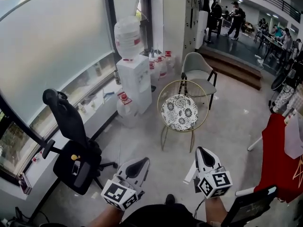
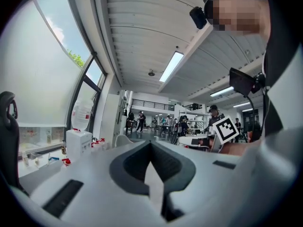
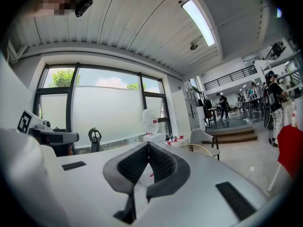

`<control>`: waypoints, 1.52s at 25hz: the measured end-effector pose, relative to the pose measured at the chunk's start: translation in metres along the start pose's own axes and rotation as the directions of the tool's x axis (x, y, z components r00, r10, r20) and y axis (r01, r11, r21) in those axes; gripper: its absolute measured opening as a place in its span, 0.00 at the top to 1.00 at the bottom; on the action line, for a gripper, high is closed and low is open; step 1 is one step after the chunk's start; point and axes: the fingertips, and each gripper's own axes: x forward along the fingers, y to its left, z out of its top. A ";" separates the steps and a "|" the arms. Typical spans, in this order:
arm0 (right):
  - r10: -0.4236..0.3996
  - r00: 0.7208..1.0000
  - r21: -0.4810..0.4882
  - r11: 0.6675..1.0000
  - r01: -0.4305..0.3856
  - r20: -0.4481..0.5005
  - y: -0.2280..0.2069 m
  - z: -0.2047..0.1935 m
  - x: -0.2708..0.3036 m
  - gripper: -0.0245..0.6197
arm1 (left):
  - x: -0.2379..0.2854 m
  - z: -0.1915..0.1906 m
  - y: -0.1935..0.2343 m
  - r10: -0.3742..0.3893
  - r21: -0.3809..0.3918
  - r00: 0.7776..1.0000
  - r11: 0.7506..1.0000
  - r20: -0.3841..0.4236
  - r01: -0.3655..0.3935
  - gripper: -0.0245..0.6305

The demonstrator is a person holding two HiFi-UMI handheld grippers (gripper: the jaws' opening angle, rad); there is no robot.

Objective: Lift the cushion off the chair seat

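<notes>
Nearest: left tongs [image 1: 142, 161] and right tongs [image 1: 202, 150], both pressed together, pinching nothing, held level over bare floor [image 1: 227, 126], well short of the target. Beyond them: patterned round cushion [image 1: 179, 112] lying on the seat of the gold wire chair [image 1: 163, 140], covering it almost to the front rim, untouched. Step in hand, likely: closing in. Spread both tongs before arrival, come in low at the cushion's front edge, one to each side, pinch fabric only, never the wire rim, then raise evenly. Farther back: grey armchair [image 1: 196, 70] and water dispenser [image 1: 135, 77].
</notes>
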 end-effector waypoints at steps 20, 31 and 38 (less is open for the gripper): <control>0.039 0.999 0.033 0.999 -0.039 -0.005 -0.112 0.000 0.041 0.95 | 0.124 -0.003 -0.026 -0.005 0.013 1.000 1.000 -0.031 0.005 0.95; 0.014 1.000 0.028 1.000 -0.013 -0.028 -0.110 0.004 0.085 0.95 | 0.152 0.002 0.022 -0.013 -0.001 1.000 1.000 -0.008 0.013 0.95; 0.008 1.000 -0.002 1.000 -0.008 -0.013 -0.103 0.021 0.139 0.95 | 0.182 0.011 0.071 -0.045 -0.005 0.999 0.999 -0.002 0.045 0.95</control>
